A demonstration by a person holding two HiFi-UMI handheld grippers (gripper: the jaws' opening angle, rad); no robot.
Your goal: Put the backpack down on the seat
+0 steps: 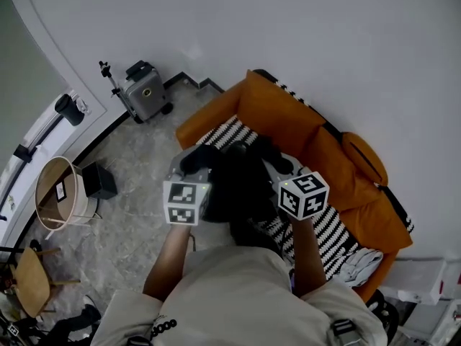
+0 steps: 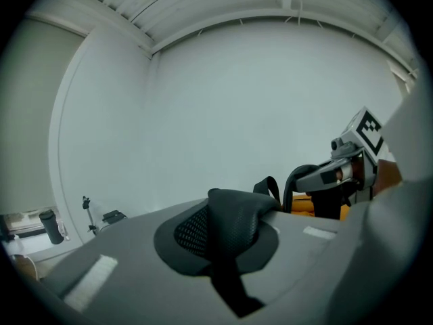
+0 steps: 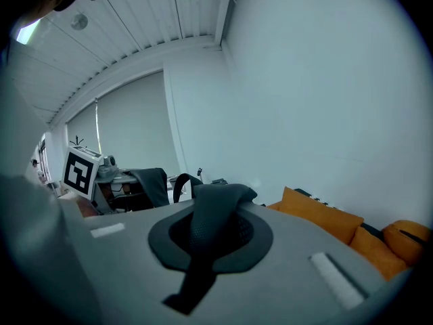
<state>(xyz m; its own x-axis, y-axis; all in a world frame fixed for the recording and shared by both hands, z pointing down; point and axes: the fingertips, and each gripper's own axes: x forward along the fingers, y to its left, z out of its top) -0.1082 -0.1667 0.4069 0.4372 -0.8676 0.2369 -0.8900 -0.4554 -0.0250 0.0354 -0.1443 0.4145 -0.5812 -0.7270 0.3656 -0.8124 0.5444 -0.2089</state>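
Hanging above orange sofa (image 1: 277, 114), black backpack (image 1: 238, 182), striped throw (image 1: 331, 240) beneath

Striped seat (image 1: 330, 235) lies open; orange cushions (image 1: 346, 166) crowd its back, crumpled cloth (image 1: 358, 265) one end.

Blk backpack (image 1: 241, 186), orange sofa (image 1: 277, 110), b&w zigzag throw (image 1: 328, 233)
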